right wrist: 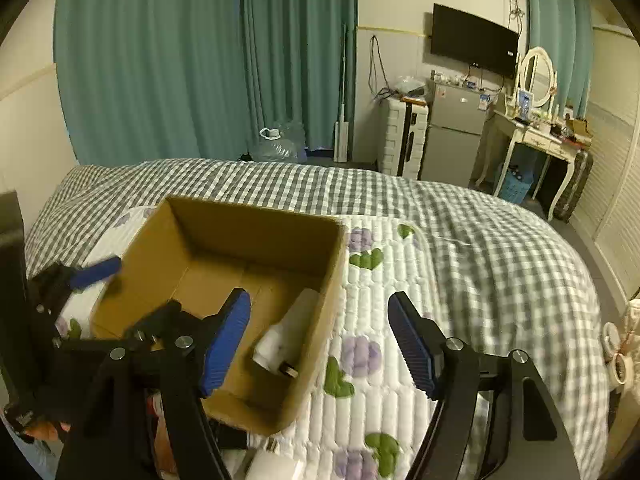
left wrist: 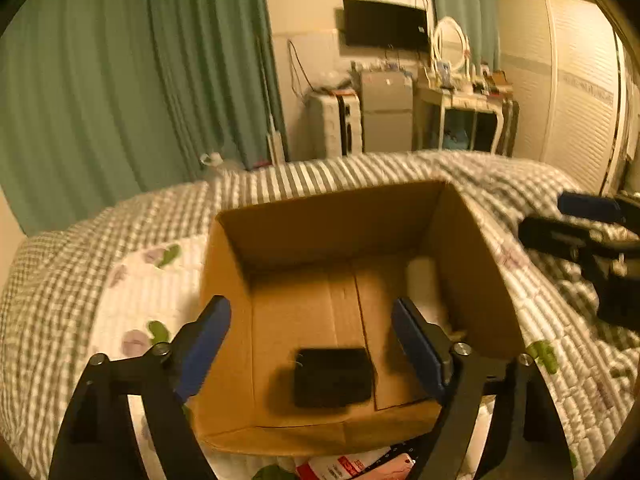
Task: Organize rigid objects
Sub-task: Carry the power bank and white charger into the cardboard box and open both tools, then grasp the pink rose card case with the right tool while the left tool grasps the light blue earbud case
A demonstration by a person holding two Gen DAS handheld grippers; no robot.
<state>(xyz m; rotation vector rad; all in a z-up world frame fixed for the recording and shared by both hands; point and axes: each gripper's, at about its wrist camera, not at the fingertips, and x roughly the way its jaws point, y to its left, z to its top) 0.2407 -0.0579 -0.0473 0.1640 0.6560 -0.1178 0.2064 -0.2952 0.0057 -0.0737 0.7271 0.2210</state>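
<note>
An open cardboard box (left wrist: 464,248) sits on the bed. A black rectangular object (left wrist: 333,376) lies on the box floor, and a white cylindrical object (left wrist: 424,284) lies along its right wall. My left gripper (left wrist: 311,338) is open and empty, just above the box's near edge, over the black object. In the right wrist view the box (right wrist: 332,276) is at the left with the white object (right wrist: 288,332) inside. My right gripper (right wrist: 318,338) is open and empty over the box's right wall and the quilt. The left gripper (right wrist: 100,270) shows at the box's left side.
The bed is covered by a checked and flower-print quilt (right wrist: 460,280). A red-and-white packet (left wrist: 348,466) lies in front of the box. A white object (right wrist: 276,464) lies near the bottom edge. Tape rolls (right wrist: 620,364) sit at the far right. Curtains, fridge and dresser stand beyond.
</note>
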